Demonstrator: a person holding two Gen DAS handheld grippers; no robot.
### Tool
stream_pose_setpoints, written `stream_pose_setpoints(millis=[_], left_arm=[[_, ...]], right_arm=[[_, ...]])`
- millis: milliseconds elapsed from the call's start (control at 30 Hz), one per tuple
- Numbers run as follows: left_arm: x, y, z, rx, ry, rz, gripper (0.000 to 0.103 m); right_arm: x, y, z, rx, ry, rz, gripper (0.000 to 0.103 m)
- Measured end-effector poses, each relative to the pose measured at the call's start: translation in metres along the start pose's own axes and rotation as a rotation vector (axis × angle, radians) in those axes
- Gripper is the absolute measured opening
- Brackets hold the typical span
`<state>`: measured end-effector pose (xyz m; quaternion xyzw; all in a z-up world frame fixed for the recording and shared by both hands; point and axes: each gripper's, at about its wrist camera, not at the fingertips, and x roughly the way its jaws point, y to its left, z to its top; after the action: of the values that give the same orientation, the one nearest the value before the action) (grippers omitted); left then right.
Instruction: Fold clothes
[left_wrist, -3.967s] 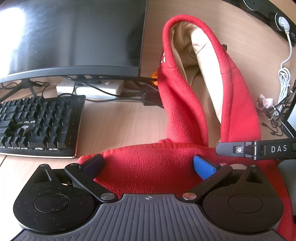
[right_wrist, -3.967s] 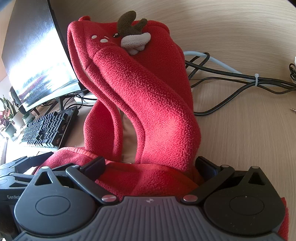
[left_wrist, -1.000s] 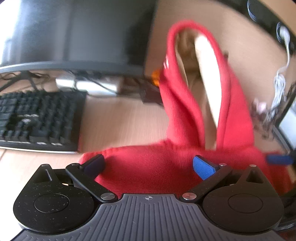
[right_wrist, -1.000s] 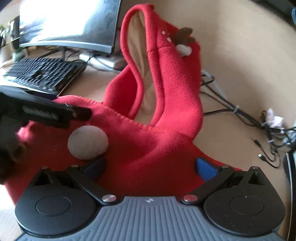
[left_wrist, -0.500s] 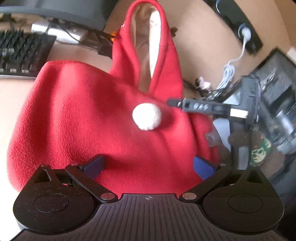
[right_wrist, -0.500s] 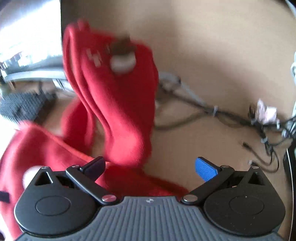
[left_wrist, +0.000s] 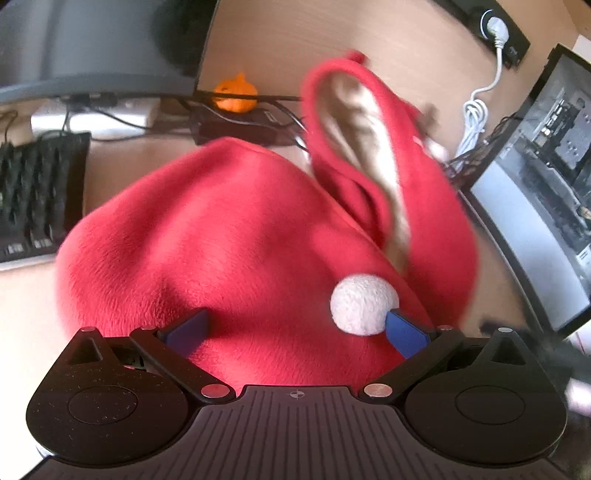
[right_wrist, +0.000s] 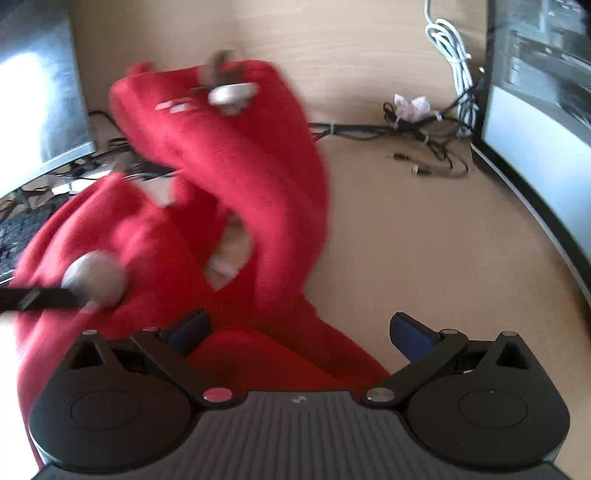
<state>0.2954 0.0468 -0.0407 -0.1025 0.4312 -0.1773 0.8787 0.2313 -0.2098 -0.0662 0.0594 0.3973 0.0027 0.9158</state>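
A red fleece hooded garment (left_wrist: 221, 236) with a beige lining and a white pompom (left_wrist: 364, 305) lies bunched on the wooden desk. Its hood (left_wrist: 369, 155) slumps to the right. My left gripper (left_wrist: 295, 328) is open, its jaws wide apart with the red fleece between them and the pompom by the right finger. In the right wrist view the garment (right_wrist: 229, 177) is blurred, hood tilted over. My right gripper (right_wrist: 299, 328) is open, fleece under its left finger, bare desk by the right. The left gripper's finger (right_wrist: 40, 297) shows by the pompom (right_wrist: 94, 278).
A monitor (left_wrist: 103, 40) and a keyboard (left_wrist: 33, 195) stand at the left, with a power strip and an orange pumpkin figure (left_wrist: 236, 94) behind. A second monitor (right_wrist: 539, 122) stands at the right, with tangled cables (right_wrist: 424, 147) near it.
The hood, held upright before, has dropped and toppled to the right. The garment's body has flipped over so the pompom shows. The right gripper has pulled away from the fleece.
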Motion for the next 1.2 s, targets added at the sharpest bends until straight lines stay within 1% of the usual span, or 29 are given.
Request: stream_pose_setpoints(millis=[33, 133, 200, 233, 300, 333, 367, 433, 500, 600, 667, 700, 733, 767, 800, 867, 900, 967, 1033, 1067, 1133, 1167, 1200], left_arm=[[-0.001, 0.003, 0.003, -0.001, 0.002, -0.003, 0.103], [-0.010, 0.019, 0.008, -0.018, 0.008, -0.003, 0.103], [-0.020, 0.026, 0.007, -0.021, 0.006, 0.015, 0.103], [-0.027, 0.027, 0.005, -0.023, 0.003, 0.030, 0.103], [-0.045, 0.023, -0.001, 0.009, -0.024, 0.067, 0.103], [-0.054, 0.018, -0.005, 0.030, -0.040, 0.072, 0.103], [-0.062, 0.011, -0.008, 0.036, -0.051, 0.048, 0.103], [-0.076, -0.003, -0.015, 0.044, -0.072, -0.007, 0.103], [-0.080, -0.022, -0.024, 0.049, -0.077, -0.066, 0.103], [-0.073, -0.050, -0.040, 0.074, -0.044, -0.100, 0.103], [-0.065, -0.064, -0.049, 0.099, -0.017, -0.110, 0.103], [-0.060, -0.070, -0.053, 0.112, 0.000, -0.113, 0.103], [-0.053, -0.074, -0.057, 0.126, 0.017, -0.100, 0.103], [-0.046, -0.077, -0.060, 0.146, 0.035, -0.067, 0.103], [-0.041, -0.079, -0.063, 0.165, 0.050, -0.045, 0.103], [-0.034, -0.080, -0.067, 0.200, 0.065, -0.031, 0.103], [-0.034, -0.079, -0.069, 0.217, 0.064, -0.032, 0.103], [-0.035, -0.079, -0.072, 0.252, 0.062, -0.040, 0.103], [-0.034, -0.077, -0.076, 0.284, 0.063, -0.051, 0.103], [-0.034, -0.076, -0.076, 0.307, 0.067, -0.057, 0.103], [-0.033, -0.073, -0.076, 0.355, 0.075, -0.071, 0.103], [-0.032, -0.072, -0.076, 0.380, 0.079, -0.077, 0.103], [-0.033, -0.069, -0.076, 0.405, 0.087, -0.084, 0.103]], right_arm=[[-0.008, 0.006, -0.005, 0.001, -0.002, 0.008, 0.103], [-0.029, 0.016, 0.000, -0.077, -0.022, 0.084, 0.103], [-0.043, 0.023, 0.004, -0.129, -0.035, 0.134, 0.103], [-0.050, 0.027, 0.006, -0.155, -0.042, 0.159, 0.103], [-0.064, 0.034, 0.009, -0.207, -0.055, 0.209, 0.103], [-0.071, 0.037, 0.011, -0.233, -0.062, 0.234, 0.103], [-0.076, 0.038, 0.017, -0.252, -0.081, 0.233, 0.103], [-0.075, 0.024, 0.046, -0.257, -0.180, 0.106, 0.103], [-0.071, 0.012, 0.075, -0.262, -0.266, -0.006, 0.103], [-0.042, 0.012, 0.111, -0.267, -0.291, -0.048, 0.103], [-0.019, 0.021, 0.133, -0.297, -0.300, -0.070, 0.103], [-0.004, 0.028, 0.141, -0.327, -0.280, -0.078, 0.103], [0.011, 0.036, 0.150, -0.356, -0.259, -0.087, 0.103], [0.028, 0.042, 0.156, -0.391, -0.229, -0.103, 0.103], [0.045, 0.045, 0.159, -0.438, -0.177, -0.139, 0.103], [0.078, 0.049, 0.162, -0.525, -0.083, -0.213, 0.103], [0.086, 0.041, 0.160, -0.551, -0.069, -0.260, 0.103], [0.088, 0.013, 0.151, -0.552, -0.058, -0.341, 0.103], [0.077, -0.018, 0.142, -0.524, -0.075, -0.421, 0.103], [0.066, -0.031, 0.137, -0.520, -0.111, -0.480, 0.103], [0.036, -0.050, 0.125, -0.508, -0.214, -0.587, 0.103], [0.017, -0.057, 0.121, -0.483, -0.254, -0.589, 0.103], [-0.006, -0.061, 0.118, -0.446, -0.293, -0.571, 0.103]])
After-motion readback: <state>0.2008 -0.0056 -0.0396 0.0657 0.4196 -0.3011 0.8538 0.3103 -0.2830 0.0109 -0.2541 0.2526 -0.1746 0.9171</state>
